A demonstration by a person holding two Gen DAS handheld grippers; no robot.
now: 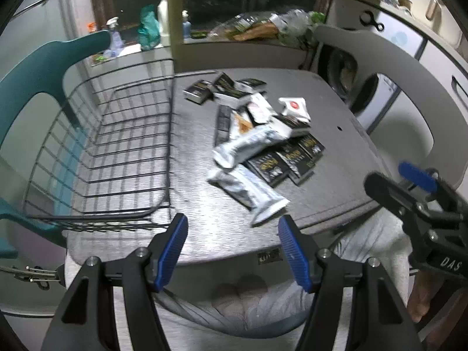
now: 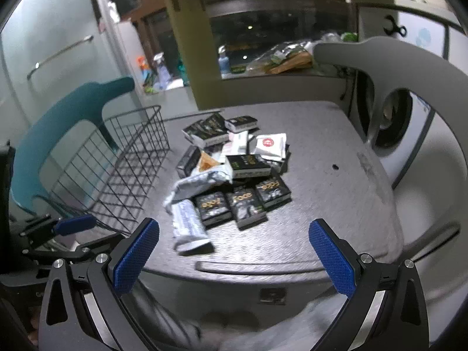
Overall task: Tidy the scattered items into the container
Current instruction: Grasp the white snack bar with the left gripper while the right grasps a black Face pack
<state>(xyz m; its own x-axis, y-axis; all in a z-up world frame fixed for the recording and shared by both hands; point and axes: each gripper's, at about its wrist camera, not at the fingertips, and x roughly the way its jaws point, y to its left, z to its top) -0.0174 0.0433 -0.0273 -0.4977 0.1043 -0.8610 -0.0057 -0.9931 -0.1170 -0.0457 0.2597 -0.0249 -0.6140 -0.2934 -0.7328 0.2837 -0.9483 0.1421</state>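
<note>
A heap of small black boxes (image 1: 280,161) (image 2: 242,201), white packets (image 1: 294,106) (image 2: 270,144) and two silvery foil pouches (image 1: 248,188) (image 2: 187,225) lies in the middle of the grey table (image 1: 336,158) (image 2: 321,204). To its left stands a black wire basket (image 1: 117,152) (image 2: 117,175) with nothing visible inside. My left gripper (image 1: 232,226) is open above the table's near edge, just short of the nearest pouch. My right gripper (image 2: 234,231) is open too, over the near edge in front of the heap. Nothing is between either pair of fingers.
A teal chair (image 1: 38,70) (image 2: 58,134) stands behind the basket and a grey chair (image 1: 409,87) (image 2: 409,87) at the table's right. A counter with bottles and bags (image 1: 251,26) runs along the back. A person's lap in light trousers (image 1: 263,307) is below the table edge.
</note>
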